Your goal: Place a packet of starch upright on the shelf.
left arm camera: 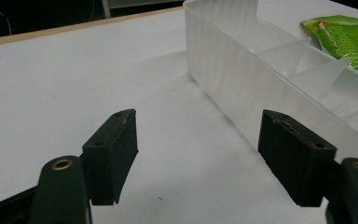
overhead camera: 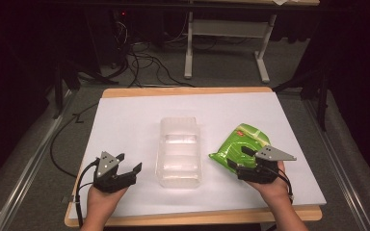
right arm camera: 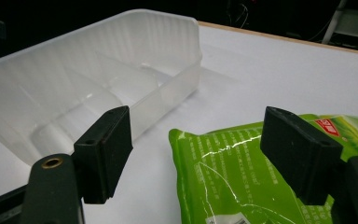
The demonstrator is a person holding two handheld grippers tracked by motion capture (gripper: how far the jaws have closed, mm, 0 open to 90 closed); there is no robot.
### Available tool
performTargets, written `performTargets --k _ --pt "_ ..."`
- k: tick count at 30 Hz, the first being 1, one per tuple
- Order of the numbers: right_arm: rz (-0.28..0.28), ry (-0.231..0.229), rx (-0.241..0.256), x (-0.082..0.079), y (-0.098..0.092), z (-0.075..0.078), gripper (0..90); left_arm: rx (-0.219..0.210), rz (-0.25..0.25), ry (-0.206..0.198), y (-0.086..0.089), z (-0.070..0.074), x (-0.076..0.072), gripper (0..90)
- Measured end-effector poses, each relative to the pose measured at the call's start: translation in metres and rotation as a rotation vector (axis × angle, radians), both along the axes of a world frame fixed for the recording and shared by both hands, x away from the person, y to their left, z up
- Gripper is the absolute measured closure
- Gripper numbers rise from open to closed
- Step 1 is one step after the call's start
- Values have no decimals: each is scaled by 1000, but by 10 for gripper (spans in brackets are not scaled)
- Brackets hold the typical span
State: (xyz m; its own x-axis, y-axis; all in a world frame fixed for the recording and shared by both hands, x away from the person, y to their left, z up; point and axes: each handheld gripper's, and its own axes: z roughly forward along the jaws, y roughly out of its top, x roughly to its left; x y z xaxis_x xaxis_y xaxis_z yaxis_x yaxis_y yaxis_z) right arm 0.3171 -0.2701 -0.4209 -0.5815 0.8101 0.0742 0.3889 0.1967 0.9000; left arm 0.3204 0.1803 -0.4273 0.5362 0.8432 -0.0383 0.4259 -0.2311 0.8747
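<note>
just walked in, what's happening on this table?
A person holds a gripper in each hand over a white table. The right gripper is open, its jaws either side of the near edge of a green snack bag lying flat, not yet clamped. The left gripper is open too, beside a clear plastic bin with dividers that sits mid-table and looks empty. The bag lies just right of the bin.

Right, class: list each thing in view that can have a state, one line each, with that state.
Translucent plastic divided bin: upright, empty.
Green foil snack packet: sealed, lying flat beside the bin.
Left gripper: fingers open, holding nothing.
Right gripper: fingers open over the packet.
</note>
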Motion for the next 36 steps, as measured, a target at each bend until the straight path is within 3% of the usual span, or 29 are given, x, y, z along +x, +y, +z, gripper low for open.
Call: performTargets --k 8,14,24,29,32,36 --pt "4 12 15 4 -1 1 280 16 -16 15 0 -5 1 289" --pt "0 11 -10 6 -4 1 307 31 -28 22 -3 -6 2 289" --pt "-85 40 -30 20 -21 0 299 34 -36 32 -3 -8 2 288" --pt "-136 36 -38 29 -38 -1 321 36 -36 33 -3 -8 3 288" --pt "-185 59 -17 34 -56 -3 328 38 -39 34 -3 -8 3 288" --pt "-212 68 -11 37 -67 -5 328 40 -42 39 -4 -9 3 288"
